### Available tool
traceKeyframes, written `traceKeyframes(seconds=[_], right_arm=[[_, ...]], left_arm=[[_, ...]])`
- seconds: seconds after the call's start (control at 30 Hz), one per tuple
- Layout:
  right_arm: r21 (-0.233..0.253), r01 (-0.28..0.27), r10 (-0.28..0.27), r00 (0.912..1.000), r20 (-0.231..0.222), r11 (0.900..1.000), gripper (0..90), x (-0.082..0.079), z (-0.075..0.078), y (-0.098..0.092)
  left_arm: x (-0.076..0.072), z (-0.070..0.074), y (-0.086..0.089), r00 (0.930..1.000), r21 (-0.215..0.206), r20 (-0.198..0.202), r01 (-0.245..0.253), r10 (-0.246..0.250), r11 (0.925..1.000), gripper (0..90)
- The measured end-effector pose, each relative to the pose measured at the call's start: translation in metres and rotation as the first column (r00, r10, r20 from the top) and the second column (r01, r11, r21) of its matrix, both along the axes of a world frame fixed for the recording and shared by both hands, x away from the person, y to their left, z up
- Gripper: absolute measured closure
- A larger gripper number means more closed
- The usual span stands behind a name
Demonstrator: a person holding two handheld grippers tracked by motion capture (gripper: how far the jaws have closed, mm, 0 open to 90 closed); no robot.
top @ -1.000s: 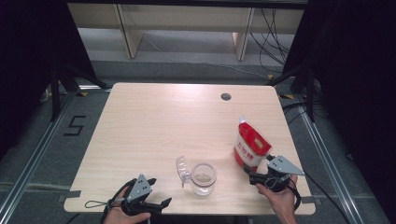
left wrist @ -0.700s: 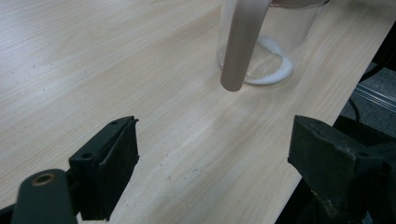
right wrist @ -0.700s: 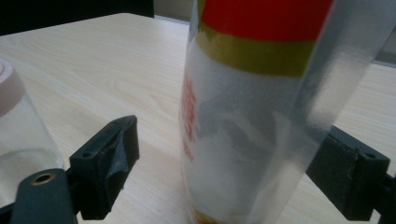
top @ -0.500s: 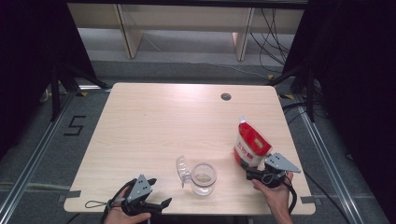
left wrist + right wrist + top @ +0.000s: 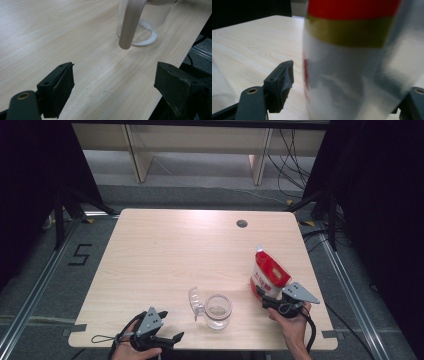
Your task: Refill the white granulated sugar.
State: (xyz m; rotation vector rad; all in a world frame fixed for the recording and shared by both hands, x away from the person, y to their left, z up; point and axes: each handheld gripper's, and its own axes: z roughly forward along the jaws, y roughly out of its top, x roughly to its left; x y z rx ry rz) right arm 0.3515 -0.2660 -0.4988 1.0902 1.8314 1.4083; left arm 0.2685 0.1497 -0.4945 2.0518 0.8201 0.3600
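Note:
A red and white pouch point(image 5: 268, 275) stands upright near the table's right edge. My right gripper point(image 5: 266, 296) sits at its base, open, with the pouch point(image 5: 352, 62) between the jaws; the left jaw stands a little apart from it. A clear glass jar point(image 5: 218, 311) stands at the front middle, its hinged lid point(image 5: 195, 301) swung open to the left, with a little white powder on its bottom point(image 5: 146, 40). My left gripper point(image 5: 170, 339) rests at the front edge, open, pointing at the jar point(image 5: 140, 22) from a short distance.
The wooden table point(image 5: 165, 255) has a small round cable hole point(image 5: 242, 223) at the back right. The table's front edge point(image 5: 175, 57) runs close beside the jar. Shelving and cables stand on the floor behind.
My right gripper has shifted a little left, closing in on the pouch's base. The left gripper, jar and pouch have stayed put.

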Motion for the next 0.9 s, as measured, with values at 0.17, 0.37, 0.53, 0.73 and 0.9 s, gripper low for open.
traceKeyframes(seconds=[0.17, 0.37, 0.53, 0.73, 0.9], right_arm=[[-0.014, -0.006, 0.007, 0.9992, 0.040, 1.000, 29.9, 0.0044, -0.0008, -0.0023], [-0.011, -0.023, 0.023, 0.9989, 0.041, 1.000, 31.1, 0.0051, -0.0008, -0.0016], [-0.003, -0.021, 0.021, 0.9985, 0.050, 1.000, 31.5, 0.0049, -0.0008, -0.0024], [0.009, -0.019, 0.018, 0.9970, 0.075, 1.000, 32.1, 0.0068, -0.0027, -0.0014], [0.010, -0.019, 0.019, 0.9969, 0.076, 1.000, 32.8, 0.0080, -0.0044, -0.0012]], left_arm=[[-0.0006, 0.0000, -0.0007, 1.0000, -0.022, -0.001, 0.000, 0.000, 0.9998, 15.6], [-0.0013, -0.0006, -0.0024, 1.0000, -0.033, -0.001, -0.005, 0.005, 0.9994, 15.6], [-0.0002, -0.0001, -0.0008, 1.0000, -0.004, 0.000, -0.004, 0.004, 1.0000, 15.6], [-0.0014, -0.0006, -0.0023, 1.0000, -0.031, -0.002, -0.004, 0.004, 0.9995, 15.6], [-0.0007, -0.0002, -0.0010, 1.0000, 0.002, 0.000, -0.001, 0.001, 1.0000, 15.6]])
